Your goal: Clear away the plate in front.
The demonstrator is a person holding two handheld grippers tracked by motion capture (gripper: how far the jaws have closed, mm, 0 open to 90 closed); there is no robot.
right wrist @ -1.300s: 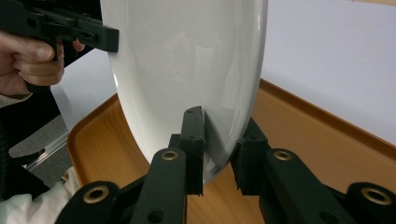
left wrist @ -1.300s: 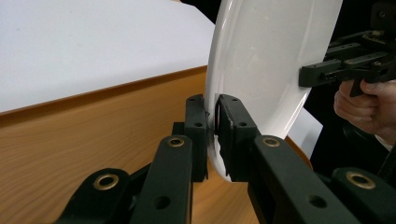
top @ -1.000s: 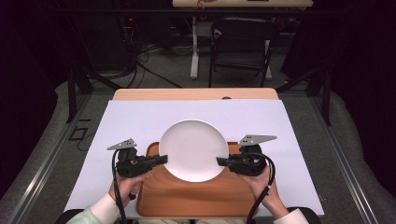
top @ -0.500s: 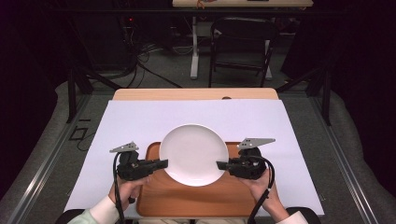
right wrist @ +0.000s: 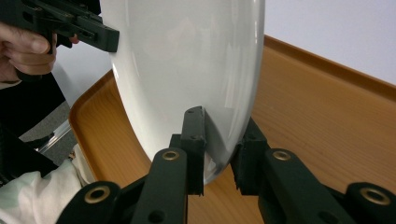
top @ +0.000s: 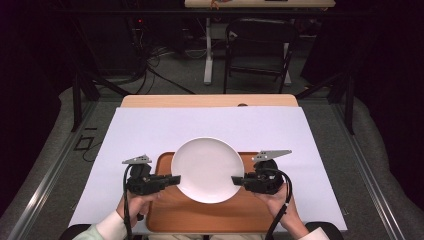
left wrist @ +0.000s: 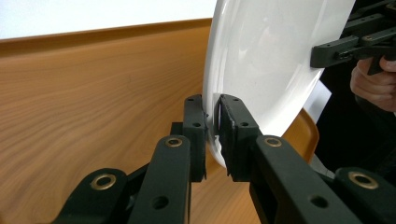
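A round, plain white glossy plate [top: 207, 169], empty and clean, is held level above a rounded-corner wooden tray [top: 210, 212], its far edge reaching past the tray's far rim over the white sheet [top: 150, 130] that covers the bench. The left gripper [top: 172, 179] has its jaws clamped on the plate's left rim, and the right gripper [top: 236, 180] has its jaws clamped on the right rim. The tray lies flat at the near edge of the sheet, its orange-brown grained surface bare.
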